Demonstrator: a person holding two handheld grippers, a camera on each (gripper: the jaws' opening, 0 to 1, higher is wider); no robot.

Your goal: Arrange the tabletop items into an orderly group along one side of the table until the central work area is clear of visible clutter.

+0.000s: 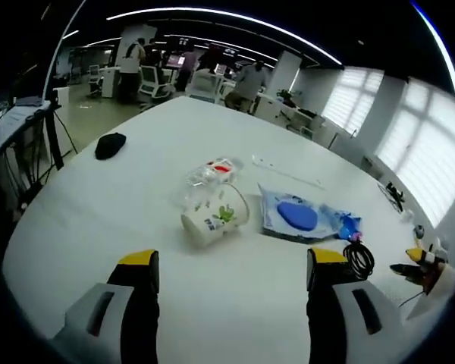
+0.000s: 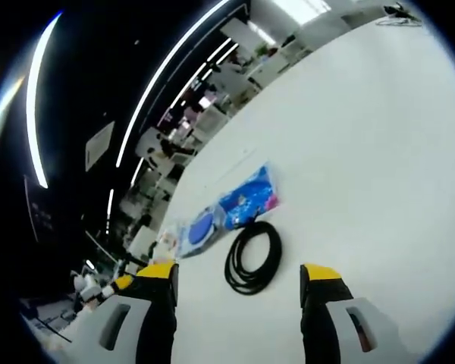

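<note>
Yellow-tipped jaws of the left tool [image 1: 233, 274] stand apart, gripping nothing; ahead, a white paper cup with green print [image 1: 213, 216] lies tipped on the white tabletop [image 1: 98, 220], a blue plastic packet [image 1: 302, 216] to its right. Open too, the right tool [image 2: 239, 282] frames a coiled black cable [image 2: 252, 256].

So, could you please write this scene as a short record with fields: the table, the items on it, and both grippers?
table: white
paper cup: lies on its side
clear plastic bottle: lies behind the cup
blue package: right of the cup
black cable: coiled beside the package
dark object: far left
left gripper: open, holds nothing
right gripper: open, above the cable
</note>
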